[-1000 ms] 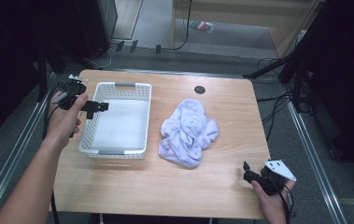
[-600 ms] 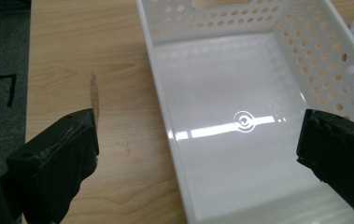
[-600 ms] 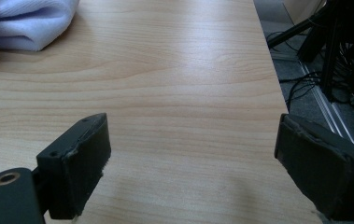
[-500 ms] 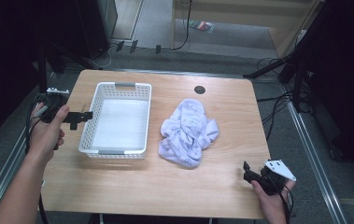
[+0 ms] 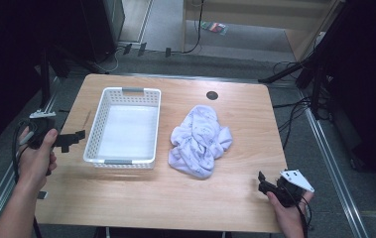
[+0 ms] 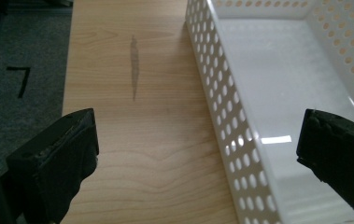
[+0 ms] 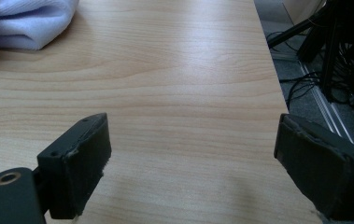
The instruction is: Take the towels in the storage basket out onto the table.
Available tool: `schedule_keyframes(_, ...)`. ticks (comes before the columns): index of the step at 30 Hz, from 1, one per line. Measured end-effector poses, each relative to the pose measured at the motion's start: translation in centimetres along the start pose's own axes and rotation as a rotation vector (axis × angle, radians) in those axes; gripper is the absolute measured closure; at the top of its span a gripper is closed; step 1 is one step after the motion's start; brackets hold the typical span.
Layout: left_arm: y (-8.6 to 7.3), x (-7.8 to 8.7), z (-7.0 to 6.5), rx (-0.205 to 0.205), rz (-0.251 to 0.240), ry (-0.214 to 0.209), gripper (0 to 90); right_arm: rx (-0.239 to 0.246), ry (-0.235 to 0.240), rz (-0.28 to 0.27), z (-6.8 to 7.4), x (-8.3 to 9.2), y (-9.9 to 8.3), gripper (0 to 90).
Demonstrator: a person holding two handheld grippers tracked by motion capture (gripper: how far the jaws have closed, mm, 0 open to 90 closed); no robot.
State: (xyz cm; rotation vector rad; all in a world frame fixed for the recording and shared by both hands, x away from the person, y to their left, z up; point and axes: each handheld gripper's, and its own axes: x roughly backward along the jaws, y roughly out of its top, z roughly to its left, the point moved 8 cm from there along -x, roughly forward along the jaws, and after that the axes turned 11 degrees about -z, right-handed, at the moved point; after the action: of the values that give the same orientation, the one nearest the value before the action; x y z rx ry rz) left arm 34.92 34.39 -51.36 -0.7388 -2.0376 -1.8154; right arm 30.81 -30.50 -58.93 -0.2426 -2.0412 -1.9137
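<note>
I see one white plastic basket with little holes (image 5: 124, 126) on the wooden table (image 5: 185, 198), and I use it as my marker. The basket has nothing in it. Just to the right of the basket lies one soft, pale purple cloth (image 5: 199, 141), all scrunched up in a heap on the wood, near the basket but not touching it. My guess is that the cloth should go into the basket, so the job has not really started: nothing is picked up and nothing is put away. I count two grippers, one cloth and one basket. My left gripper (image 5: 72, 138) hangs just to the left of the basket, over the table edge, and its jaws are spread wide with nothing between them. My right gripper (image 5: 264, 181) is far to the right of the basket, past the cloth, near the front corner of the table. Its jaws are spread wide too and hold nothing.
</note>
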Motion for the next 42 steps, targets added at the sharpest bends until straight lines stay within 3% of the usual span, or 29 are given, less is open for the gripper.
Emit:
schedule_keyframes(3, -1.3, 0.7, 1.0, 0.014, -0.026, 0.008, 0.0, -0.001, -0.003, 0.002, 0.0, 0.0, 0.0, 10.8)
schedule_keyframes(7, -2.3, 1.1, 1.3, 0.022, -0.049, 0.012, 0.0, 0.002, -0.003, 0.002, 0.0, 0.0, 0.0, 10.8)
schedule_keyframes(10, -3.4, 1.5, 1.2, 0.015, -0.078, 0.022, 0.0, -0.003, -0.003, 0.003, 0.0, 0.0, 0.0, 10.8)
schedule_keyframes(14, -5.1, 2.3, 1.1, 0.016, -0.120, 0.005, 0.0, 0.002, -0.006, 0.005, 0.0, 0.0, 0.0, 10.9)
schedule_keyframes(20, -7.4, 2.3, 0.7, -0.002, -0.160, 0.000, 0.0, 0.003, -0.008, 0.007, 0.0, 0.0, 0.0, 11.0)
schedule_keyframes(27, -9.7, 2.2, 0.6, 0.011, -0.199, -0.017, 0.0, 0.003, -0.012, 0.008, 0.0, -0.1, -0.1, 11.3)
schedule_keyframes(30, -10.6, 2.2, 0.6, 0.014, -0.195, -0.022, 0.0, 0.004, -0.012, 0.011, 0.0, -0.1, -0.1, 11.6)
schedule_keyframes(34, -10.8, 2.5, 0.2, -0.031, -0.215, -0.013, 0.0, 0.003, -0.008, 0.011, 0.0, -0.1, -0.1, 12.5)
schedule_keyframes(39, -11.3, 1.7, 0.1, -0.055, -0.179, 0.032, 0.0, -0.001, -0.002, 0.006, 0.0, 0.0, -0.1, 12.5)
schedule_keyframes(42, -11.3, 1.6, 0.0, -0.066, -0.169, 0.037, 0.0, -0.001, -0.004, 0.010, 0.0, 0.0, -0.1, 12.5)
